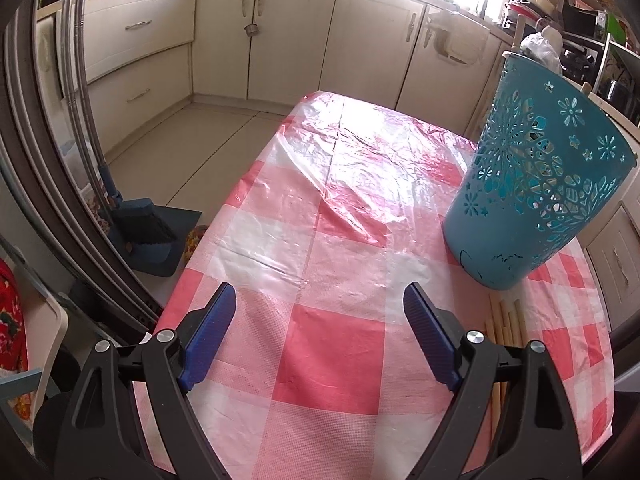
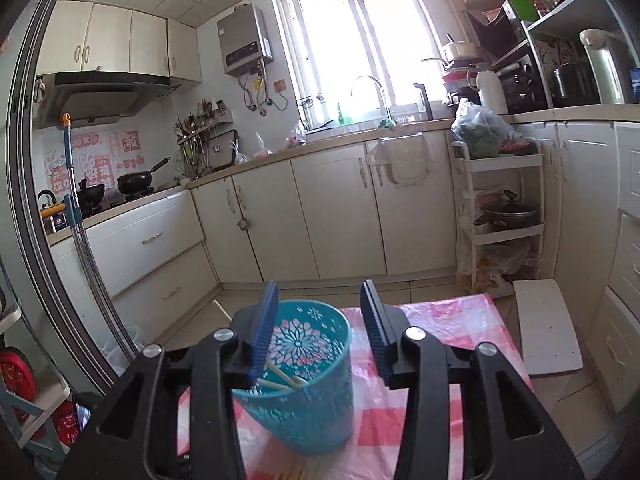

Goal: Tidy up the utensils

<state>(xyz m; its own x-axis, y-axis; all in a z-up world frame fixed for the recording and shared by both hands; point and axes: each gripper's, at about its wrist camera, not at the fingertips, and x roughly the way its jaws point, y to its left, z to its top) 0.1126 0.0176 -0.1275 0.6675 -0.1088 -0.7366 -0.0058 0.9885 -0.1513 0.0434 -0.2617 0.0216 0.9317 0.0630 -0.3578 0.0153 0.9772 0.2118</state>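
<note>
Both the left gripper [image 1: 320, 308] and the right gripper [image 2: 319, 308] are wide open and hold nothing. Some chopsticks [image 2: 286, 380] already stand inside the blue basket [image 1: 536, 192]; the remaining chopsticks [image 1: 502, 328] lie on the tabletop [image 1: 328, 344] just beside its base. The light basket could tip over if a gripper knocks it while reaching for them.

Bright window [image 2: 360, 48] backlight, glare on plastic tablecloth [image 1: 360, 152], fisheye-curved dark edges.
</note>
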